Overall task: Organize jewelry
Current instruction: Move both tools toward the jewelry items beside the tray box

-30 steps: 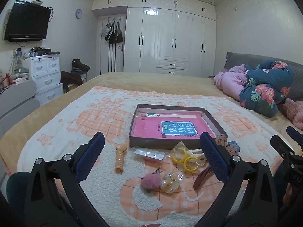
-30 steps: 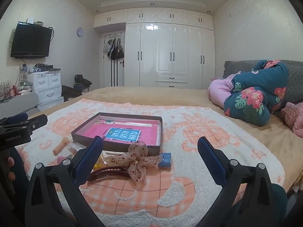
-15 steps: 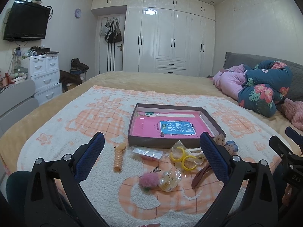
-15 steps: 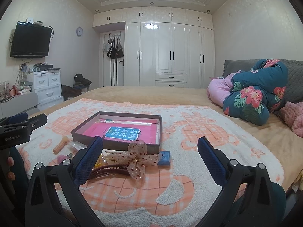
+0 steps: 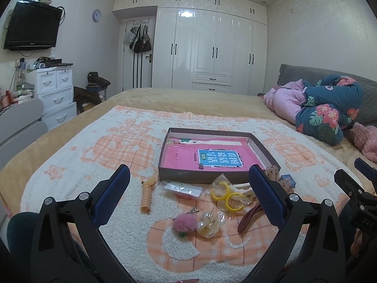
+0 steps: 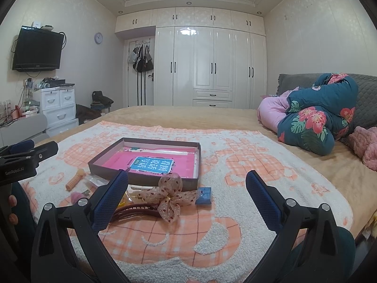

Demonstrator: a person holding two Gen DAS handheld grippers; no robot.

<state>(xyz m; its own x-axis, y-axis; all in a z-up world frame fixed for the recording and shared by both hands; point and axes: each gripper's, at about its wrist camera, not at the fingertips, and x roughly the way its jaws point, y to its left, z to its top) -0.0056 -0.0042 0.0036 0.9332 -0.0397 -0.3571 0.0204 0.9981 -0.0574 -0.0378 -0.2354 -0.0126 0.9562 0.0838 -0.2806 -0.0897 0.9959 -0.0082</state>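
Observation:
A shallow brown box (image 5: pixel 165 155) (image 6: pixel 107 155) with a pink booklet inside lies on a peach-and-white blanket (image 5: pixel 94 151). In front of it are an orange spiral hair tie (image 5: pixel 146 197) (image 6: pixel 75 181), yellow hoops in a clear bag (image 5: pixel 227 194), a pink pompom clip (image 5: pixel 183 224), a bag of pearly beads (image 5: pixel 209 222), a dark red hair clip (image 5: pixel 248 217), a dotted bow on a headband (image 6: pixel 169 194) and a small blue box (image 6: pixel 204 195). My left gripper (image 5: pixel 188 195) hovers open above these items. My right gripper (image 6: pixel 187 198) is open, over the bow.
Folded floral and pink quilts (image 6: pixel 313 120) lie at the bed's right side. White wardrobes (image 5: pixel 209 47) stand beyond the bed, white drawers (image 5: pixel 55 94) and a wall television (image 5: pixel 31 24) at the left. The right gripper's tip (image 5: pixel 353 184) shows at the left wrist view's right edge.
Both views have shifted only slightly; the box and items sit a little lower in the frames. Both grippers stay open and hold nothing.

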